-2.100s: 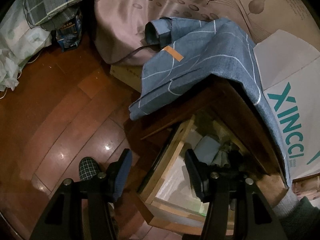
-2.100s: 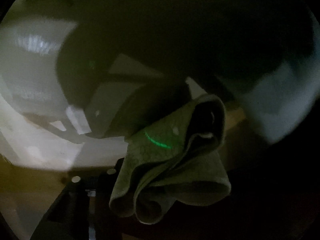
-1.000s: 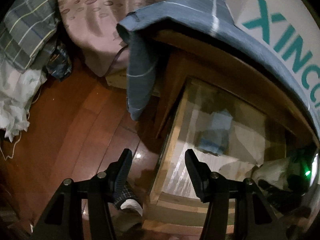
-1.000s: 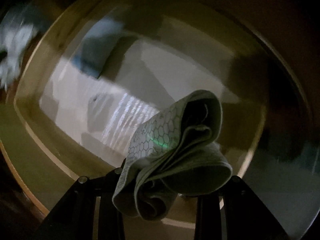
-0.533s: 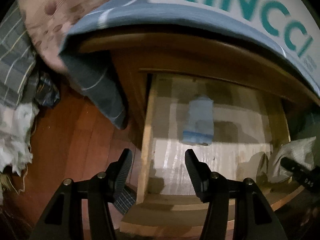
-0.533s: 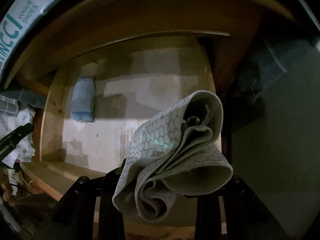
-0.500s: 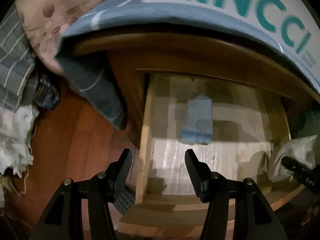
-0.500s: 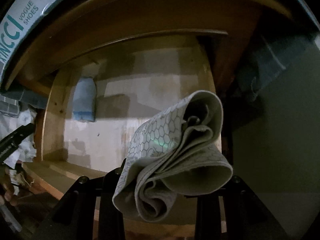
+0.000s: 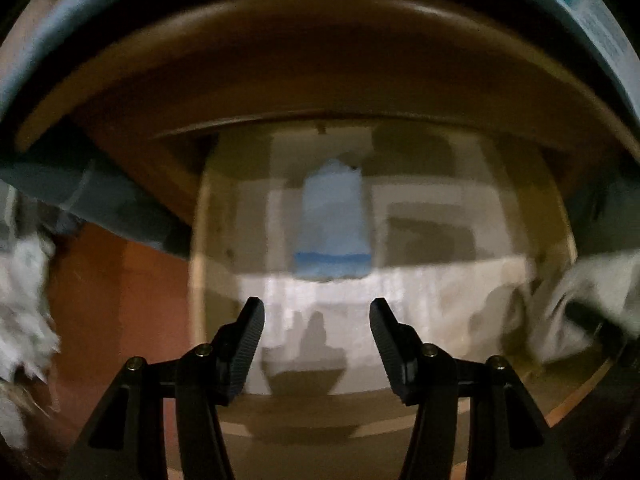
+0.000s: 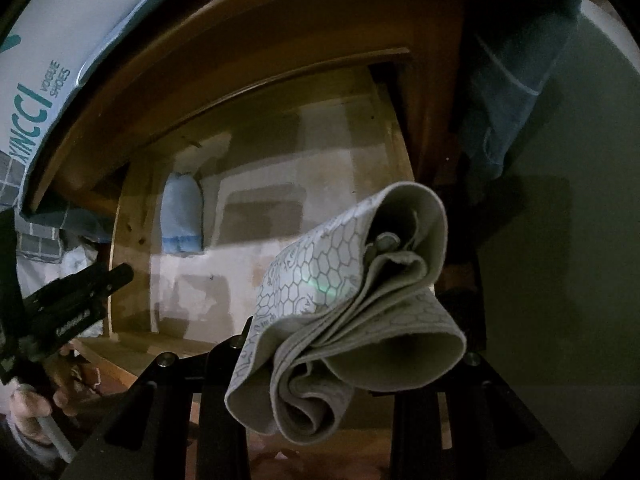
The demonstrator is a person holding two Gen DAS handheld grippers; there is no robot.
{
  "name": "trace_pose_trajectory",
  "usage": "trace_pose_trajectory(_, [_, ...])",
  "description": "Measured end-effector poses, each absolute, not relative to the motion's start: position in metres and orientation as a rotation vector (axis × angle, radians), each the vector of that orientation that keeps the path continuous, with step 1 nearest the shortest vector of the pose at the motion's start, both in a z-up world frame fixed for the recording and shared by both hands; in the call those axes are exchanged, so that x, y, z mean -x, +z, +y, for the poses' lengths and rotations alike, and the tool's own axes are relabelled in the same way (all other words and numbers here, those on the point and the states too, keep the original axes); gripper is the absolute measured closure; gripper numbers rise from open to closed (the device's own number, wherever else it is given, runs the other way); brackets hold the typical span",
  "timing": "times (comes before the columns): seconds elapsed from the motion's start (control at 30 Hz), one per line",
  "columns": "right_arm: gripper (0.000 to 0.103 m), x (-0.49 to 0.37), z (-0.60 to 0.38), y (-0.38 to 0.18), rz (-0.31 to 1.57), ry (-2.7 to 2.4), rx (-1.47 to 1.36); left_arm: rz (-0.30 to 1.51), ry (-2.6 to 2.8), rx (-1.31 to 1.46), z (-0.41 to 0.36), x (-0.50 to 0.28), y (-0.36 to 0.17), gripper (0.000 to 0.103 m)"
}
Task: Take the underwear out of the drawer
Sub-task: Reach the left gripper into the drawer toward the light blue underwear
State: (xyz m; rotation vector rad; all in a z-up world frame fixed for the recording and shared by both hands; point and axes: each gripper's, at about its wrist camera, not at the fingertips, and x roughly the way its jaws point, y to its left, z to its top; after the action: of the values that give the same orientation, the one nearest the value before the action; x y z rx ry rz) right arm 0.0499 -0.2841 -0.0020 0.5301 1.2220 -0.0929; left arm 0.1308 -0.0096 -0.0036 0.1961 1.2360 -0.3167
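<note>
1. Left gripper (image 9: 316, 320) now squared up to the open drawer (image 9: 400, 280) and nearer than half a second ago; blue underwear (image 9: 332, 228) shifted to mid-frame, straight ahead of the tips.
2. Right gripper (image 10: 340, 344) swung slightly; drawer now seen at an angle, grey underwear (image 10: 348, 312) unchanged in the grip.
3. Writing: "XINCCI VOGUE SHOES" in teal on white box (image 10: 36, 92) atop the cabinet (image 10: 240, 40). Teal lettering at the top edge of the left view too blurred to read.
4. Hex pattern printed on grey underwear; small green glow on its fold.
5. Left gripper: fingers spread wide, nothing between them, aimed into the drawer above its front edge, short of blue underwear.
6. Right gripper: pinching grey underwear, bunched and rolled, held clear of the drawer's right front corner.
7. Blue underwear: folded, flat on drawer floor toward the back, darker band at near end.
8. Hand (image 10: 36, 400) gripping the left tool's handle, visible low left in the right view.
9. Blue cloth (image 10: 512, 92) draped over the cabinet top, hanging down the right side.
</note>
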Motion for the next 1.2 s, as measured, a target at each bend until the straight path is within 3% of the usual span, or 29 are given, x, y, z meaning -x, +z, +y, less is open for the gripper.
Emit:
trace_pose_trajectory(0.2, [0.074, -0.046, -0.28, 0.003, 1.227, -0.069, -0.549, 1.244, -0.246, -0.078, -0.018, -0.144, -0.018, 0.047])
trace_pose_trajectory(0.47, [0.074, -0.042, -0.279, 0.002, 1.232, -0.048, -0.568, 1.272, -0.095, 0.298, 0.007, -0.156, -0.034, 0.047])
trace_pose_trajectory(0.73, [0.074, -0.042, -0.274, 0.002, 1.237, -0.033, -0.566, 1.22, -0.06, 0.402, 0.01, -0.157, -0.032, 0.047])
trace_pose_trajectory(0.97, [0.074, -0.041, -0.274, 0.0, 1.243, -0.02, -0.573, 1.314, 0.008, 0.676, 0.034, -0.151, -0.052, 0.047])
trace_pose_trajectory(1.1, [0.074, -0.041, -0.274, 0.0, 1.248, -0.02, -0.571, 1.324, -0.031, 0.585, 0.027, -0.151, -0.039, 0.047])
trace_pose_trajectory(1.2, [0.074, -0.042, -0.274, 0.0, 1.25, -0.02, -0.57, 1.314, -0.116, 0.327, 0.011, -0.143, -0.019, 0.047])
